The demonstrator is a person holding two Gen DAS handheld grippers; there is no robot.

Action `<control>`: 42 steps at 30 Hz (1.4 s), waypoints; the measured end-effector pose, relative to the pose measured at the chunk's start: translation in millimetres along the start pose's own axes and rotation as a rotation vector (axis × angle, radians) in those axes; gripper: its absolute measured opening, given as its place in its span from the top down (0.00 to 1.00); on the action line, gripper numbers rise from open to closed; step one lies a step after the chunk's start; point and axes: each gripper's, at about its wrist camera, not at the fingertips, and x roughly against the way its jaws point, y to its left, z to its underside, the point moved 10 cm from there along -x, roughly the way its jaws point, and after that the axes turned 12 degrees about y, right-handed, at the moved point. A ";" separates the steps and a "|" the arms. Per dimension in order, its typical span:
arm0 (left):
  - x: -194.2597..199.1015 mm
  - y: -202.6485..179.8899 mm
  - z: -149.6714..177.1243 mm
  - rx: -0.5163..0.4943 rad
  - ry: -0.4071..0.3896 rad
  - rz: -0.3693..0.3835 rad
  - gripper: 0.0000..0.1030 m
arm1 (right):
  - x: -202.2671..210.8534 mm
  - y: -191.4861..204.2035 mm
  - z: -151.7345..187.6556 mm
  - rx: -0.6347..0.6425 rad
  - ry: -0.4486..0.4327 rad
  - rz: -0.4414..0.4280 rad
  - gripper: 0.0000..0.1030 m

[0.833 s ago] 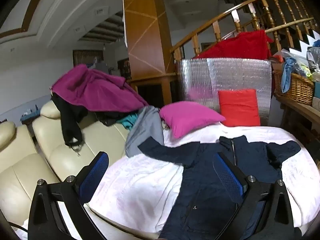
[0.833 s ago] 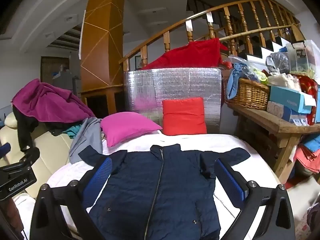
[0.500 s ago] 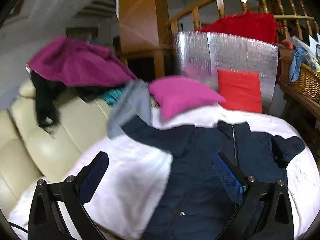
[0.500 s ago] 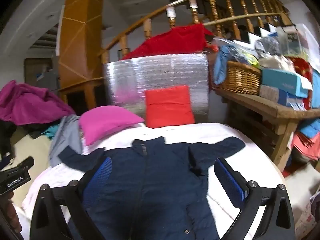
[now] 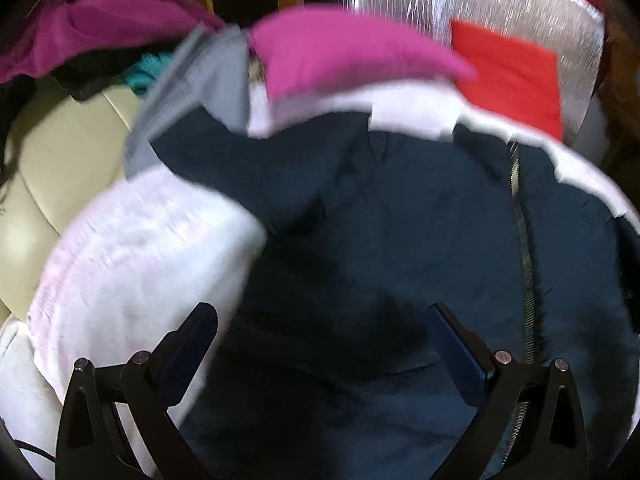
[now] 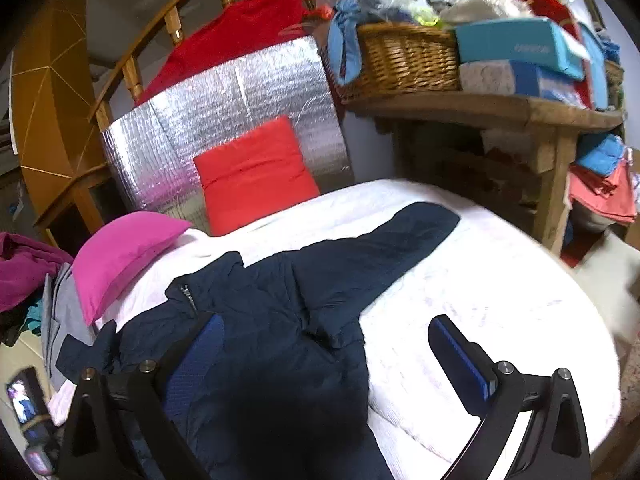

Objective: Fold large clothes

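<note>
A large navy zip jacket lies spread flat, front up, on a white-covered surface. Its left sleeve stretches toward a grey garment. My left gripper is open and empty, low over the jacket's left body. In the right wrist view the same jacket shows with its right sleeve stretched over the white cover. My right gripper is open and empty, over the jacket's right side near the armpit.
A pink pillow and a red pillow lean at the far edge before a silver foil panel. A grey garment and magenta clothes lie on a cream sofa. A wooden table with basket stands right.
Both grippers have dropped down and forward toward the jacket. The left view now looks closely at the left body; the right view has swung toward the right sleeve. Both jaws stay open.
</note>
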 end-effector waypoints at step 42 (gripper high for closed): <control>98.5 -34.8 -11.6 -0.115 -0.247 0.065 0.00 | -63.4 127.5 72.8 0.332 0.180 -0.042 0.00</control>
